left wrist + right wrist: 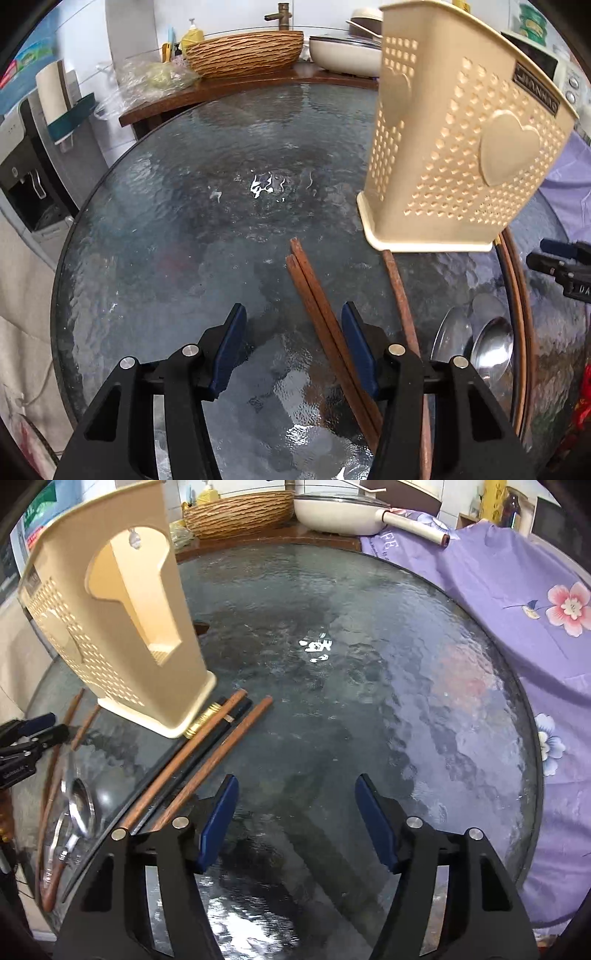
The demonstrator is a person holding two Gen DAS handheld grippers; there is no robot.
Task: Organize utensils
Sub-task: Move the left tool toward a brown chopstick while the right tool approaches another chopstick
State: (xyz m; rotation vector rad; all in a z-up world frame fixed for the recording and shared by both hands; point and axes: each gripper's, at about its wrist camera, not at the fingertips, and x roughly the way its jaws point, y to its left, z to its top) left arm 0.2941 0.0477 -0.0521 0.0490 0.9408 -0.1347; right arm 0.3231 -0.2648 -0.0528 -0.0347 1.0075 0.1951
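A: ok so nearest thing in the left wrist view, left gripper [293, 343] w/ its blue fingers [232, 347] spread wide, nothing gripped. A pair of brown chopsticks [317, 314] lies on the glass tabletop [166, 229] and runs btwn the fingers, closer to the right one. Can't tell if it's touching them.

B: and the other one?

A: right gripper [297, 819] same deal, fingers [218, 819] wide apart, holding nothing, only bare glass btwn them.

B: where's the rest of the utensils?

A: just right of that pair there's one more brown stick [400, 299], then two metal spoons [493, 347] near the right edge. In the right wrist view the spoons [79, 808] sit near-left, and a bundle of brown + black chopsticks [207, 746] angles off left of the left finger, far ends up against the holder.

B: holder?

A: beige plastic utensil holder [458, 144], little heart cutouts, standing on the tabletop a bit further back; from the right cam you see its open back side [122, 627]. Some stick tips go under/behind its base, can't tell which.

B: further back?

A: woven basket [245, 51] and a white pan [343, 51] at the far side, purple flowery cloth [498, 590] on the right.
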